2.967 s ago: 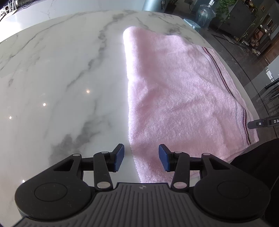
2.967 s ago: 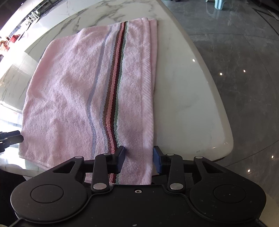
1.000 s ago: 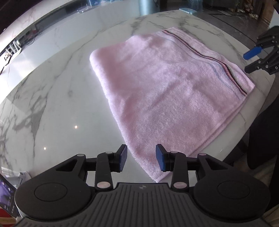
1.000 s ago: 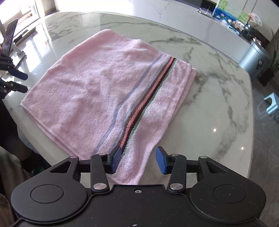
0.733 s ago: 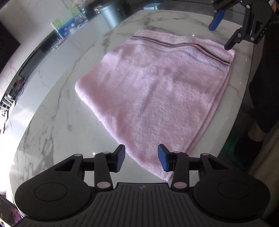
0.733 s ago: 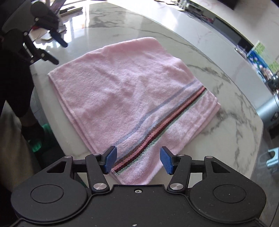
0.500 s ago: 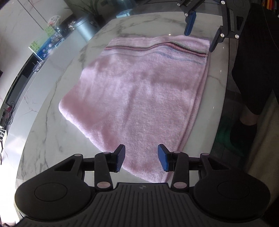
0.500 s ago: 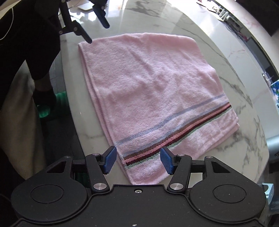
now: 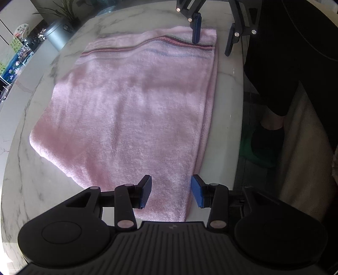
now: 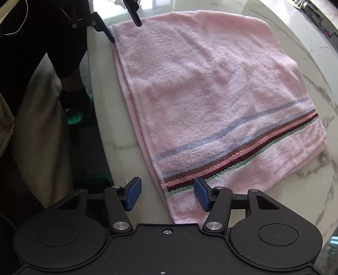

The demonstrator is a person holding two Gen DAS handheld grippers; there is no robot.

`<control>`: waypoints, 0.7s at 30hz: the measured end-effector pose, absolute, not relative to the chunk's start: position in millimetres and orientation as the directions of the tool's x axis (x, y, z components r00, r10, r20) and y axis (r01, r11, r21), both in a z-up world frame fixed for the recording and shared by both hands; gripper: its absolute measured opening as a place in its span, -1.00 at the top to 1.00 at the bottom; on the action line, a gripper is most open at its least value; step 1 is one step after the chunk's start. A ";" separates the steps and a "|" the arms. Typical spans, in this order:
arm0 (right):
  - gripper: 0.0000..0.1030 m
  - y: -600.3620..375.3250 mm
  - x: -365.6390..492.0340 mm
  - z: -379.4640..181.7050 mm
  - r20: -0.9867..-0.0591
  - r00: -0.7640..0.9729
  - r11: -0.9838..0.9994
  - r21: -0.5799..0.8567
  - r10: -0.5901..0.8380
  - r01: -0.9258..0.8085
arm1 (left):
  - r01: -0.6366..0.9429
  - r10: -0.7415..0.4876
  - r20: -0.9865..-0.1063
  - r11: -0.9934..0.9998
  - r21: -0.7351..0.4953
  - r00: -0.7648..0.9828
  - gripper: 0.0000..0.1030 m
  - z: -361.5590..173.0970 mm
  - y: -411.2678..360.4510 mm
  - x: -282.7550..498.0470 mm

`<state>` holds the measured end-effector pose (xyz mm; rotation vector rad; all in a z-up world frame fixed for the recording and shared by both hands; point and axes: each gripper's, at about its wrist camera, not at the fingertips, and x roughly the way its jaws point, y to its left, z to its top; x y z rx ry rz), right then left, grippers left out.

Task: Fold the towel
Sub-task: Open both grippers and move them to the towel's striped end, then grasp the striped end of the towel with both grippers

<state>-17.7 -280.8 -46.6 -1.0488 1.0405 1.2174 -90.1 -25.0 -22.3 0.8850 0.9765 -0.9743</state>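
Both open, left gripper point(image 9: 171, 191) and right gripper point(image 10: 167, 194) poised over towel point(image 9: 131, 110) corners at six o'clock, ready to pinch for folding.

One pink towel point(image 9: 131, 118) lies on one white marble table point(image 9: 25, 186), spread ahead of both pairs of fingers. Two grippers are in view: the left gripper point(image 9: 171, 191), whose two blue-padded fingers point(image 9: 197, 191) stand to either side of one near corner of the towel, and the right gripper point(image 10: 168, 194), whose two fingers point(image 10: 133, 194) stand apart across the striped corner. The towel carries one band of dark red, pink and green stripes point(image 10: 243, 158) just ahead of the right fingers, and one pale blue stripe point(image 10: 232, 127) beyond it. Two layered edges show along the towel's side left of the right fingers. One foot in one green slipper point(image 10: 77, 110) shows below the table edge. One grey bin point(image 9: 57, 33) and one potted plant point(image 9: 63, 10) stand far beyond the left fingers.
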 end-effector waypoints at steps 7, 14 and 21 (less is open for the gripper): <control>-0.06 -284.7 -13.0 -47.5 -0.977 0.033 0.034 -0.026 0.211 -0.999 | 0.962 -0.211 -0.959 0.232 0.140 0.191 0.23 -29.8 -33.4 -85.9; -0.11 -286.5 -13.5 -47.0 -0.978 0.023 0.004 -0.023 0.209 -1.000 | 0.964 -0.211 -0.966 0.249 0.096 0.151 0.20 -32.9 -33.1 -76.4; -0.12 -284.5 -12.0 -46.7 -0.981 0.019 -0.024 -0.024 0.194 -0.999 | 0.956 -0.213 -0.968 0.285 0.065 0.130 0.02 -33.8 -32.0 -66.5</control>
